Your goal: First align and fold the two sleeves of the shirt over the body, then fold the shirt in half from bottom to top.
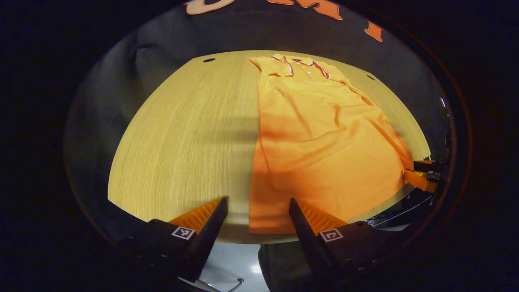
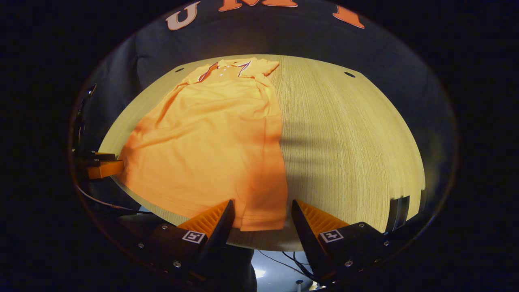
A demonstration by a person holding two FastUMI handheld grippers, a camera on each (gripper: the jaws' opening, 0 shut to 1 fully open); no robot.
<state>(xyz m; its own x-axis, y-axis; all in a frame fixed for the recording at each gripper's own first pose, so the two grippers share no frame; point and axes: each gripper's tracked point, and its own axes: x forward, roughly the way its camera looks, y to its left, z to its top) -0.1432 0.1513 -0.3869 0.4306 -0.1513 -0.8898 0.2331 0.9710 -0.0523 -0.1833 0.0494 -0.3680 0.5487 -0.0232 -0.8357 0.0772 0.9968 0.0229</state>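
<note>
Shirt [image 1: 320, 138] lies flat on wood table [image 1: 182, 134], collar [image 1: 302, 65] at far edge, hem at near edge. Sleeves appear folded in over body; sides run as straight edges from shoulder to hem. Light creases across chest and lower body.

Left gripper view: left gripper [image 1: 258, 219] low at near table edge, jaws apart, nothing between them. Shirt's lower left corner sits in the gap just ahead of the fingers; whether they touch the cloth cannot be told. Right gripper [image 1: 423, 174] seen far right, at shirt's other lower corner, by table edge; its jaw state unclear from here.

Right gripper view: right gripper [image 2: 262, 217], jaws apart, empty. Shirt's [image 2: 215, 138] lower right corner lies in the gap between fingers, near table [image 2: 348, 138] edge; contact not confirmed. Collar [image 2: 227, 69] at far edge. Left gripper [image 2: 101, 166] at far left, beside shirt's opposite lower corner.

Shadow bands fall across table mid-way and over shirt's near side. Dark cloth wall behind table. Cables [image 2: 284, 259] hang below near edge.
</note>
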